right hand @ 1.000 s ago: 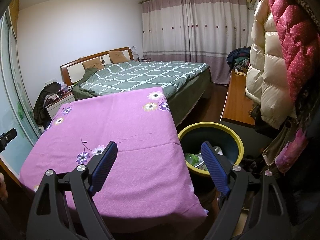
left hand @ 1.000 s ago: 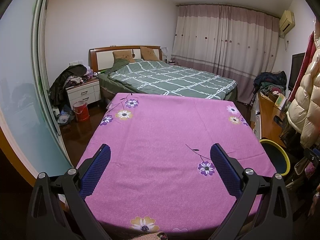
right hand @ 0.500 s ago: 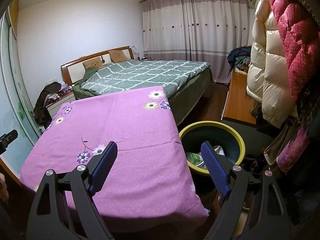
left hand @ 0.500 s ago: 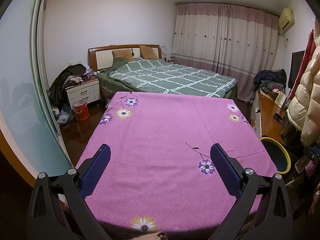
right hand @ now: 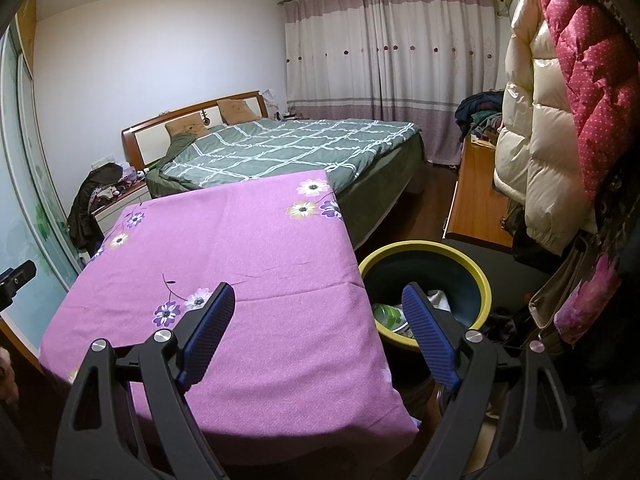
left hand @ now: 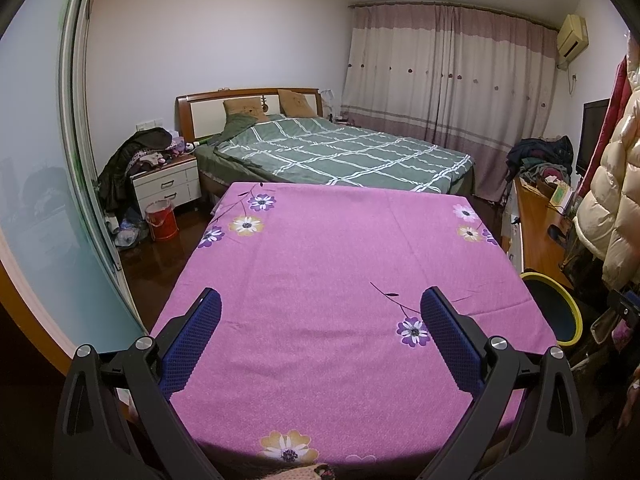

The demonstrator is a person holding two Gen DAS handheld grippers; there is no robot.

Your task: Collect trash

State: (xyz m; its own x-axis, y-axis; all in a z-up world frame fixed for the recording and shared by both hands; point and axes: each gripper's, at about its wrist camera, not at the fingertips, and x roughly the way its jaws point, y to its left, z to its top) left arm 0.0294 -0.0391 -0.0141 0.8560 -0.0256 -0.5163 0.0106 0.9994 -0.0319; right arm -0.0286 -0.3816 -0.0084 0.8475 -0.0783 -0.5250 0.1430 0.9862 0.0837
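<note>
Across the lower middle of both views lay the desk (left hand: 340, 264) under its purple flowered cloth, and no litter showed anywhere on it. The left tool (left hand: 320, 340) hung over the near edge with its blue fingers spread wide and nothing between them; the right tool (right hand: 318, 332) was likewise spread and empty, one finger over the cloth and the other over the bin (right hand: 486, 292). That yellow-rimmed bin stood on the floor just beside the desk's right edge, at the lower right of the right view, and held the trash (right hand: 386, 314): a green wrapper and some white scraps. Judging by the bare cloth and the filled bin, the collecting looked finished or nearly so; whether litter remained elsewhere could not be told.
</note>
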